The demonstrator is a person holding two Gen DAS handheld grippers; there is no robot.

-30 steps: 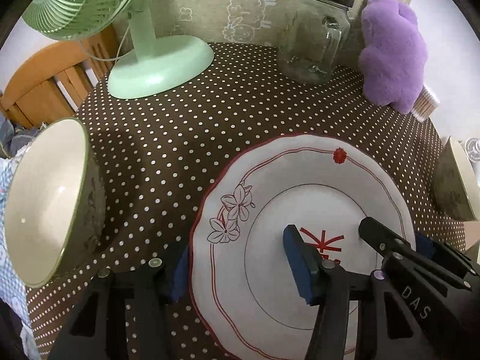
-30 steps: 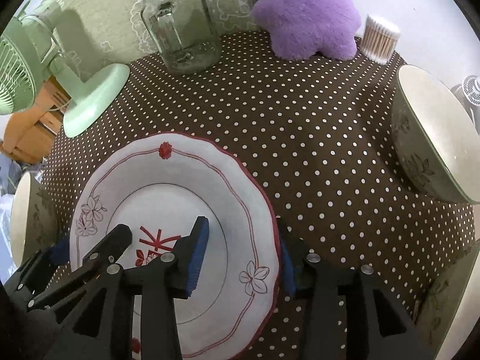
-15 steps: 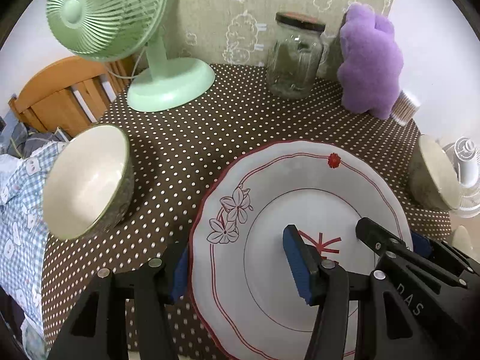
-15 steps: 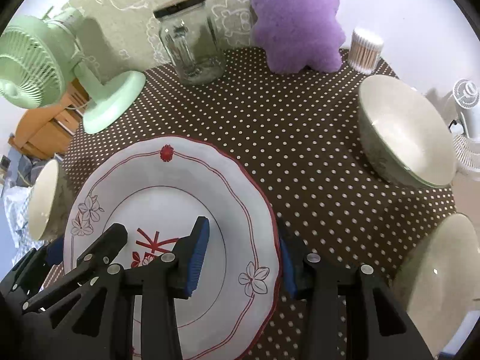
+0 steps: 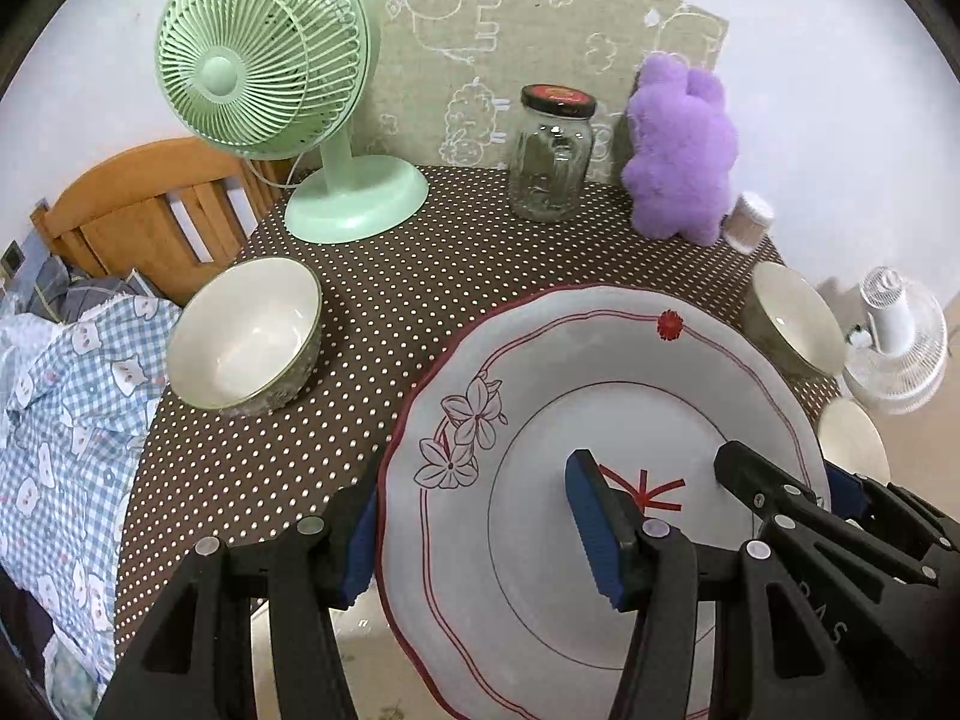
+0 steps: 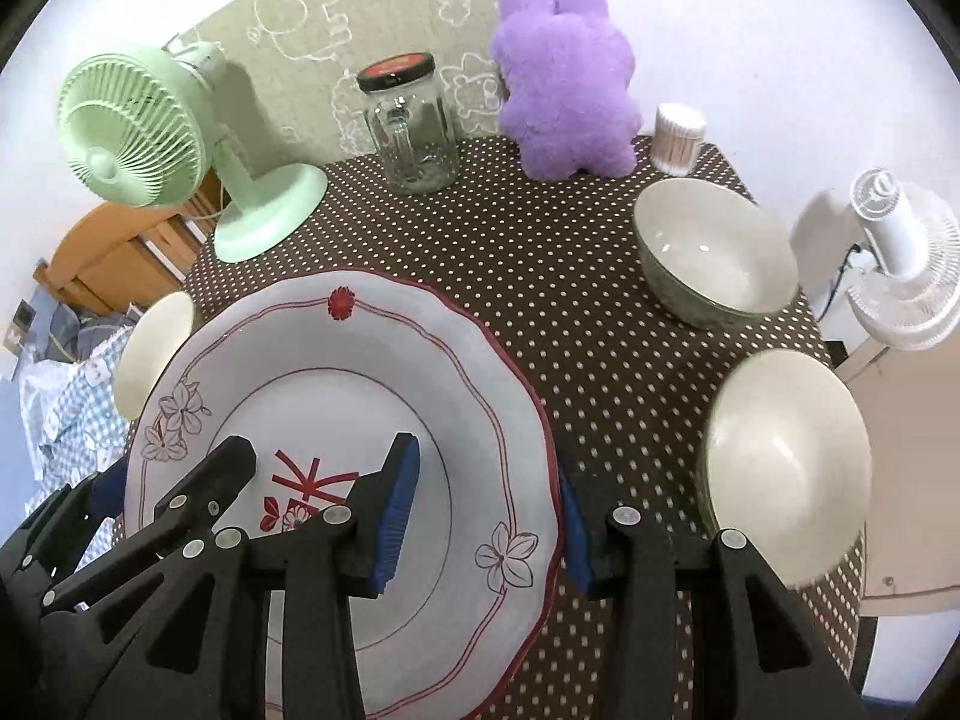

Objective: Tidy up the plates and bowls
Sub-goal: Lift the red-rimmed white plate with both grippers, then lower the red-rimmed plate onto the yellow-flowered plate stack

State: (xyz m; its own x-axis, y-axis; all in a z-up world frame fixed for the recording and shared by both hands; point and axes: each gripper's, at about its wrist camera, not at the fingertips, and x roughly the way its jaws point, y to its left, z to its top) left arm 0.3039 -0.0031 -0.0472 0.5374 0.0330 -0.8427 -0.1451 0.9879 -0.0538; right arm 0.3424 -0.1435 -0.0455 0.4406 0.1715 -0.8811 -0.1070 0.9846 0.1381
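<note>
A white plate (image 5: 600,396) with red rim lines and flower prints is held up above the brown dotted table (image 5: 420,276). My left gripper (image 5: 480,540) is shut on its left rim. My right gripper (image 6: 486,516) is shut on its right rim (image 6: 522,480). Each gripper shows in the other's view. A cream bowl (image 5: 246,342) stands at the table's left. Two more bowls stand at the right, one farther back (image 6: 714,252) and one nearer (image 6: 786,462).
At the table's back stand a green fan (image 5: 270,78), a glass jar (image 5: 552,162), a purple plush toy (image 5: 684,150) and a tub of cotton swabs (image 6: 678,138). A wooden chair (image 5: 144,222) and checked cloth (image 5: 54,420) are left. A white fan (image 6: 900,258) is right.
Both grippers have risen with the plate. The table and bowls now lie farther below, and more of the room shows.
</note>
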